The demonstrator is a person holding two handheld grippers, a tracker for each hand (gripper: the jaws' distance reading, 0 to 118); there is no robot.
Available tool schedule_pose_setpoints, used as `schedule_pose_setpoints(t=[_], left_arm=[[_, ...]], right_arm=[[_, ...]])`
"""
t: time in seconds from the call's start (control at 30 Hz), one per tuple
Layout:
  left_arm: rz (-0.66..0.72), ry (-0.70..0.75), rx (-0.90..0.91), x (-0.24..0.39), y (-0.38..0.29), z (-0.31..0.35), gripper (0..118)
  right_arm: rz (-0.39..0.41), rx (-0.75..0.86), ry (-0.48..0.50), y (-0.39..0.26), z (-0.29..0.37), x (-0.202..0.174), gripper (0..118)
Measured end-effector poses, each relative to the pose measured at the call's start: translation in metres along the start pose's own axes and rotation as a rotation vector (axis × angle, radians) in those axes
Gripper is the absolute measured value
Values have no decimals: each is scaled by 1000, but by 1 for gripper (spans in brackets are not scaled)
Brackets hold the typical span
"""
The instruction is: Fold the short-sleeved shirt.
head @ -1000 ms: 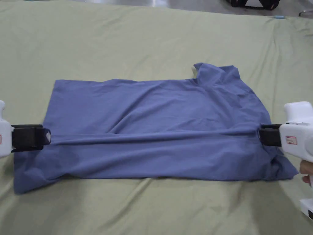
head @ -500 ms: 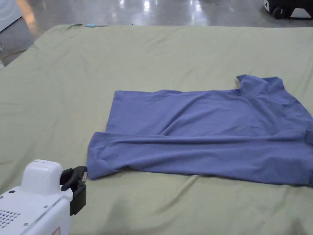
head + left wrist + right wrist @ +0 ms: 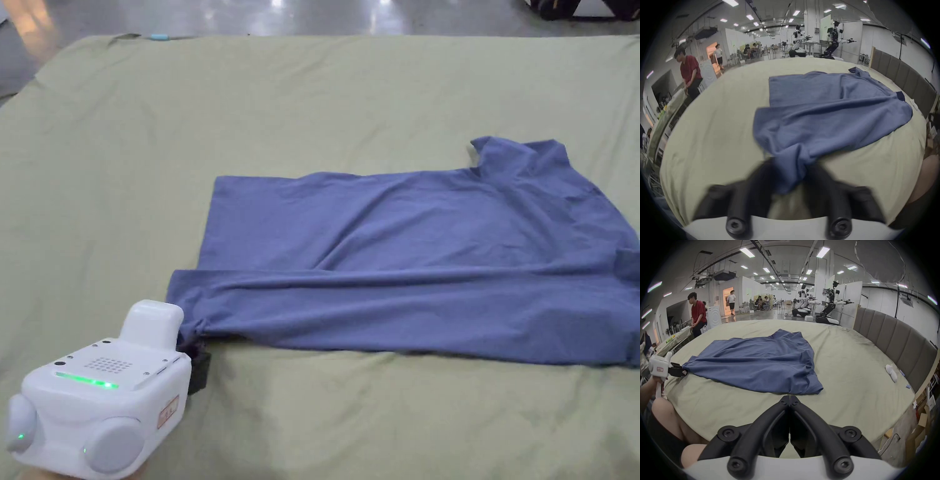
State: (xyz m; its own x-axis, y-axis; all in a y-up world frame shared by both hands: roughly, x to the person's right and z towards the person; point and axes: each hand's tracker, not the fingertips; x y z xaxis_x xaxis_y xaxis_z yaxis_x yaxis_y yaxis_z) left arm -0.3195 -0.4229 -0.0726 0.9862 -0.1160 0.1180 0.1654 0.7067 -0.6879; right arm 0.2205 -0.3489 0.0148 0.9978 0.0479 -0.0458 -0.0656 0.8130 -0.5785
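- Blue short-sleeved shirt lies half-folded on the bed.
- Left hand-held gripper clamps its near hem corner.
- Right hand-held gripper closed, empty.
- Fabric limp, light; grip corners.

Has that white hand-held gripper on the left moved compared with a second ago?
Yes. The left gripper was at the middle of the blue shirt's left edge; now it grips that hem's near corner, closer to the person.
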Motion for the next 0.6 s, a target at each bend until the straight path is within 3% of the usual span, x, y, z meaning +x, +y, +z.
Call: schedule_pose_setpoints(t=[0.03, 0.27, 0.37, 0.4, 0.47, 0.57, 0.6], left_arm=[[-40, 37, 10, 1, 0, -1, 4], [62, -59, 35, -9, 10, 30, 4], [61, -62, 57, -9, 14, 46, 4], [58, -63, 60, -9, 15, 49, 4], [47, -61, 67, -1, 21, 54, 4], [44, -57, 51, 0, 24, 51, 4], [44, -56, 50, 4, 26, 52, 4]], right_arm=[[-6, -7, 4, 0, -5, 1, 3], [51, -74, -13, 7, -46, 0, 5], [49, -82, -27, 10, -73, 15, 109], [25, -79, -24, 12, -84, 21, 118], [-22, -51, -15, 17, -104, 34, 118], [-51, -156, -54, 8, -140, 50, 116], [-94, -211, -25, 6, -150, 54, 100]])
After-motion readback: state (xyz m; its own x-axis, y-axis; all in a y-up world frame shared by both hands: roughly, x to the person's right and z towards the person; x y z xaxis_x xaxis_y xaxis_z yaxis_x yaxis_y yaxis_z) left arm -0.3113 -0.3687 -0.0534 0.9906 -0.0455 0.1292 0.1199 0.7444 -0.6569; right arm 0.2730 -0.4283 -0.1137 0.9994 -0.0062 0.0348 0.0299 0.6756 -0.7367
